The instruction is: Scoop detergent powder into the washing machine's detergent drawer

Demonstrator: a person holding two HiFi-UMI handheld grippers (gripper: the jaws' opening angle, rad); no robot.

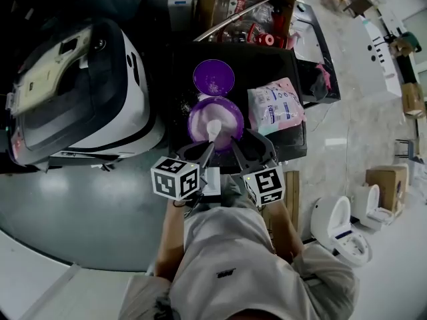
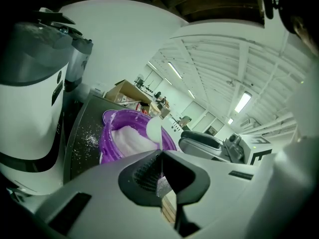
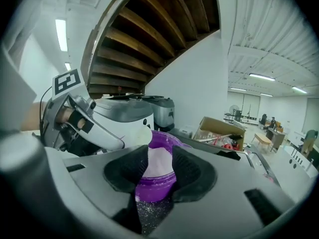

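A purple bowl (image 1: pixel 215 120) of white detergent powder stands on the black table (image 1: pixel 267 62). My left gripper (image 1: pixel 203 153) is shut on the thin handle of a white scoop (image 1: pixel 213 131), whose head rests over the powder. In the left gripper view the scoop (image 2: pixel 153 129) rises from the closed jaws of the left gripper (image 2: pixel 160 156) over the bowl (image 2: pixel 112 133). My right gripper (image 1: pixel 248 147) is open at the bowl's near right rim, holding nothing. The right gripper (image 3: pixel 158 166) frames the bowl (image 3: pixel 149 185). The white washing machine (image 1: pixel 73 92) stands to the left.
The bowl's purple lid (image 1: pixel 213 77) lies behind it, and a pink-and-white detergent bag (image 1: pixel 275 105) lies to the right. Spilled powder (image 2: pixel 90 139) dusts the table. A cardboard box (image 1: pixel 247 12) of items sits at the back. White toilets (image 1: pixel 337 229) stand on the floor at right.
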